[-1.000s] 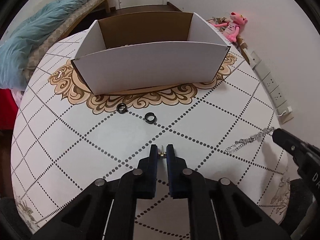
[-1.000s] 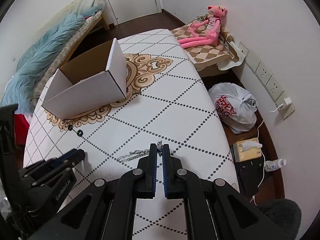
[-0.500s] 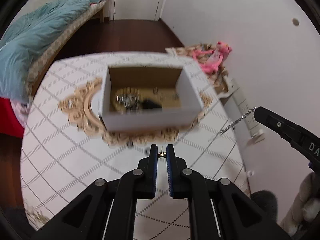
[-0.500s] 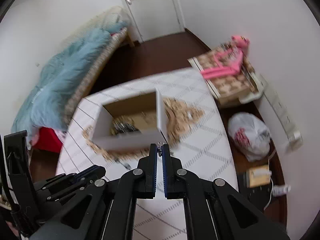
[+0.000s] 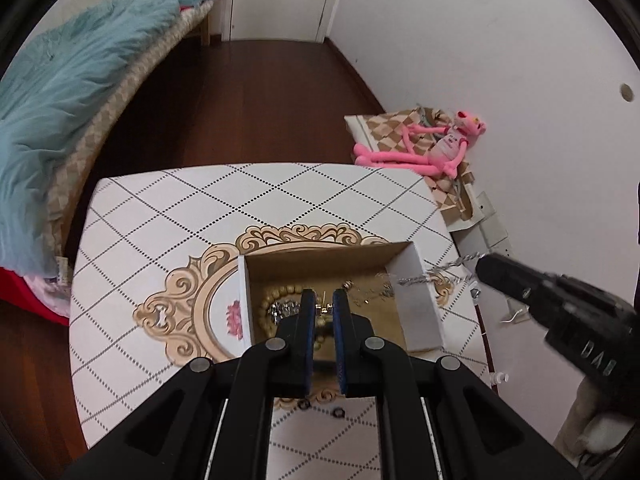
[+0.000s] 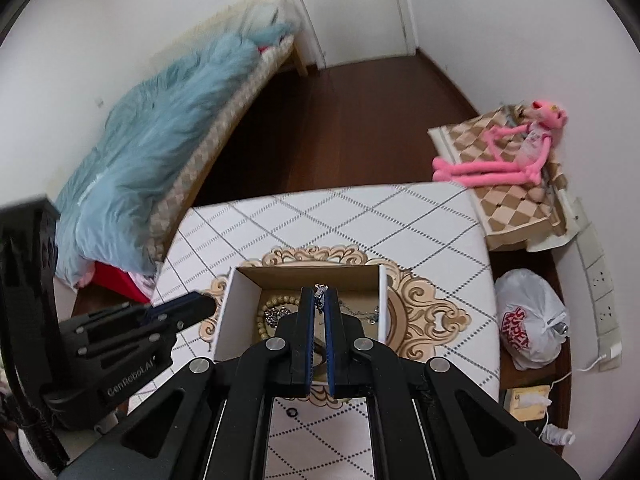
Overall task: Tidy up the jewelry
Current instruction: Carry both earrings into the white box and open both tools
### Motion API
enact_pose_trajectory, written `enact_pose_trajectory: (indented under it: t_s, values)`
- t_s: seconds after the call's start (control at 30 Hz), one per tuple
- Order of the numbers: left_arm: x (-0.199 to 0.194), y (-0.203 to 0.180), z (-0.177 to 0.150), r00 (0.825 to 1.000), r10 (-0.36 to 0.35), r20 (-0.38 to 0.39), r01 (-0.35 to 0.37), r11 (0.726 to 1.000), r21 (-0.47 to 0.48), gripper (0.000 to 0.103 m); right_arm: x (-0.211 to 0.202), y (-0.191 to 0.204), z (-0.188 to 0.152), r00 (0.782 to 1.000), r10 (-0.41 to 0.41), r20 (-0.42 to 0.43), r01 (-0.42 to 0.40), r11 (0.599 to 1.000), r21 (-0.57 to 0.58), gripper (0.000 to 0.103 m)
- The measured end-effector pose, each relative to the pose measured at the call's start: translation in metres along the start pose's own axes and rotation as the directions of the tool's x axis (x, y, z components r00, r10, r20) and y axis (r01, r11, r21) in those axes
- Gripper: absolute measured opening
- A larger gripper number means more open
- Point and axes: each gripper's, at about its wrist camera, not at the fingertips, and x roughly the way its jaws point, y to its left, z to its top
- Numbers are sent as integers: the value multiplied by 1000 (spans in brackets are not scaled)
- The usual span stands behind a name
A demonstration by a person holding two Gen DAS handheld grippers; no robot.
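An open cardboard box [image 5: 416, 304] stands on the patterned table [image 5: 168, 216] and holds a bead bracelet [image 5: 280, 294] and other jewelry. My left gripper [image 5: 324, 300] is shut on a small gold earring [image 5: 322, 309], held high above the box. My right gripper [image 6: 319, 295] is shut on a silver chain [image 5: 440, 276] that hangs over the box's right wall; the chain's end [image 6: 320, 291] shows between its fingers. The box also shows in the right wrist view [image 6: 236, 300]. Two dark rings [image 5: 339, 412] lie on the table in front of the box.
A bed with a blue blanket [image 5: 72, 92] stands left. A pink plush toy [image 5: 432, 148] lies on a checkered cushion by the right wall. A white plastic bag [image 6: 528, 320] sits on the floor right of the table.
Both grippers have risen from near the table to high above the box. The chain has been lifted off the table and now hangs over the box.
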Motion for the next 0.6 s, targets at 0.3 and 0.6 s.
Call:
enact_pose_trajectory:
  t_s: [0.3, 0.6]
  values:
    - [44, 8, 19, 992, -33, -124, 28, 999, -36, 8, 55, -7, 7, 989, -21, -148, 19, 1000, -20, 5]
    - [47, 12, 26, 987, 98, -130, -101, 995, -21, 67, 78, -20, -3, 957, -32, -289, 33, 999, 0, 6]
